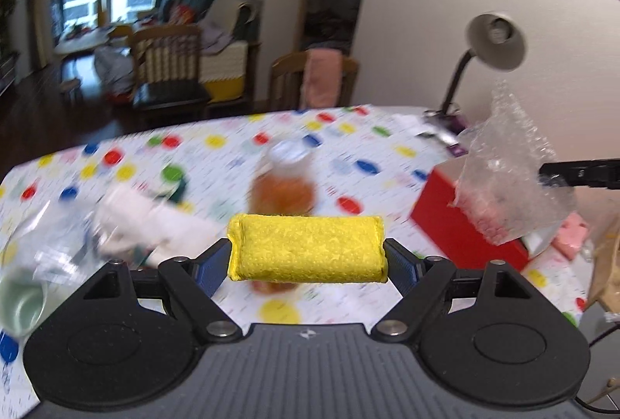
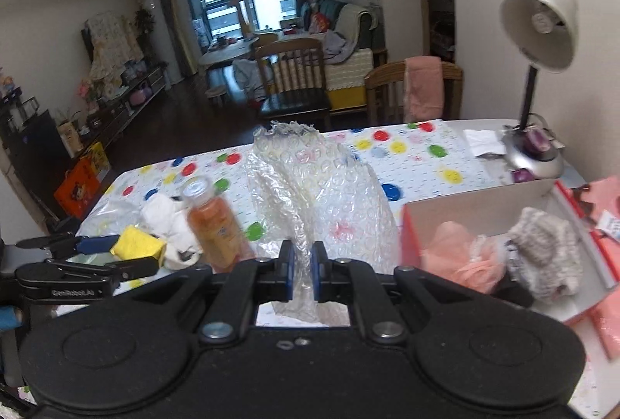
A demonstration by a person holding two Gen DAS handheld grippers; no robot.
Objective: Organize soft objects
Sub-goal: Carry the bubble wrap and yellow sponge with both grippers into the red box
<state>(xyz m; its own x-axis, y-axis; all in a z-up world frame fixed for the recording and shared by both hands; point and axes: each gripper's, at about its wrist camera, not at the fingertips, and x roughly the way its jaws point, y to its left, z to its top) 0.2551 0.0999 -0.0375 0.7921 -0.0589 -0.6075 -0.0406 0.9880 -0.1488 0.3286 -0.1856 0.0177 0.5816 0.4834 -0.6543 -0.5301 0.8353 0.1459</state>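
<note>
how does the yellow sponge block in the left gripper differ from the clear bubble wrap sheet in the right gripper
The yellow sponge block is opaque, compact and keeps its shape; the clear bubble wrap sheet is see-through, crumpled and larger.
The left gripper stands wide, clamping the sponge's ends; the right gripper is nearly shut, pinching the wrap's edge.
Both are soft and held above the spotted tablecloth.

In the left wrist view, a sponge [image 1: 307,248] sat crosswise between the left gripper's [image 1: 307,264] fingers at lower centre, above the table [image 1: 232,155]. A bottle [image 1: 283,182] stood behind it. A sheet of bubble wrap [image 1: 507,179] hung at right, over a box [image 1: 445,221]. A lamp [image 1: 492,43] stood at upper right. In the right wrist view, the right gripper [image 2: 301,270] pinched the wrap at centre; soft items [image 2: 542,248] lay in the box at right.
</note>
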